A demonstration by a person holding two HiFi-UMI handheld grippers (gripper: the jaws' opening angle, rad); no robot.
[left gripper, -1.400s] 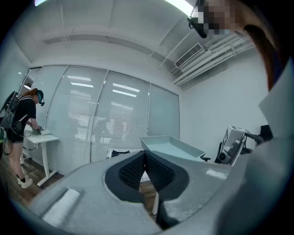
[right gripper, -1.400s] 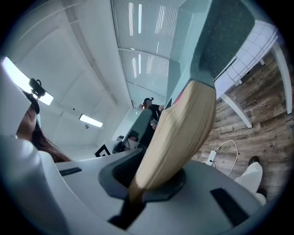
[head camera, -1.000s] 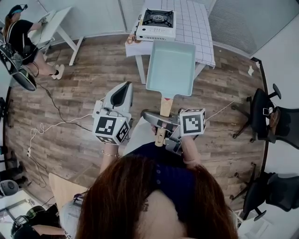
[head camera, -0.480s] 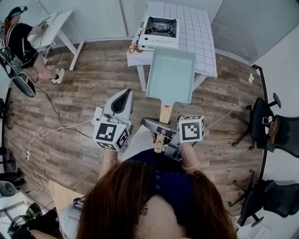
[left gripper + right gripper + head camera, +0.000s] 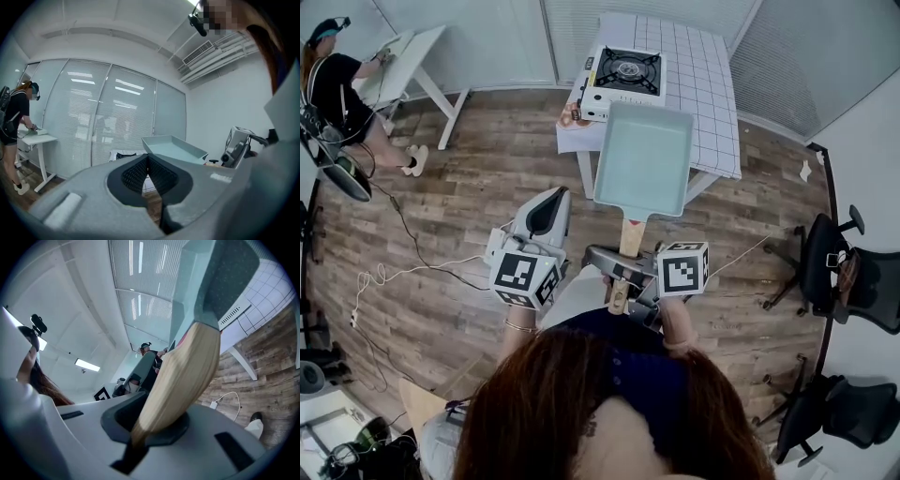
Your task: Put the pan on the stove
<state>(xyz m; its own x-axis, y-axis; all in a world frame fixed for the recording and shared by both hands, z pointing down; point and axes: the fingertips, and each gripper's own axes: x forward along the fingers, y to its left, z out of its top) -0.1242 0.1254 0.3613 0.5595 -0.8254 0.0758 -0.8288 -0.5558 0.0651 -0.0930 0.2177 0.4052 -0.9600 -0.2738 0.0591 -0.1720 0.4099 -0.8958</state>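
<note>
**Pan's up in the air, not on the stove yet**

So the pan (image 5: pixel 643 159) is that pale teal rectangular one. It's being held out in mid-air, straight ahead of the right gripper (image 5: pixel 152 423), tray end pointing away from the person. The right gripper has its jaws clamped tight on the pan's wooden handle (image 5: pixel 630 236), down near the butt end, with the handle sticking out forward between them (solid-looking grip from where I'm standing).

Just past the far edge of the pan is the stove (image 5: pixel 623 70), a little white single-burner camping type. It sits on the near-left corner of a table (image 5: pixel 703 75) with a white grid-pattern cloth. The pan isn't touching the stove. From above it hangs over the table's near edge, on the gripper's side of the burner.

The left gripper (image 5: pixel 147 171) is just beside the right one, off to its left and a bit lower. Its jaws are pressed together with nothing in them.

Everything's over a wood-plank floor (image 5: pixel 469 187), with a white cable (image 5: pixel 403 272) trailing across it out left of the left gripper. Way off to the far left another person (image 5: pixel 337 75) is working at a white desk (image 5: pixel 403 52). Out to the right of the right gripper are a few black office chairs (image 5: pixel 834 262) along the wall.
</note>
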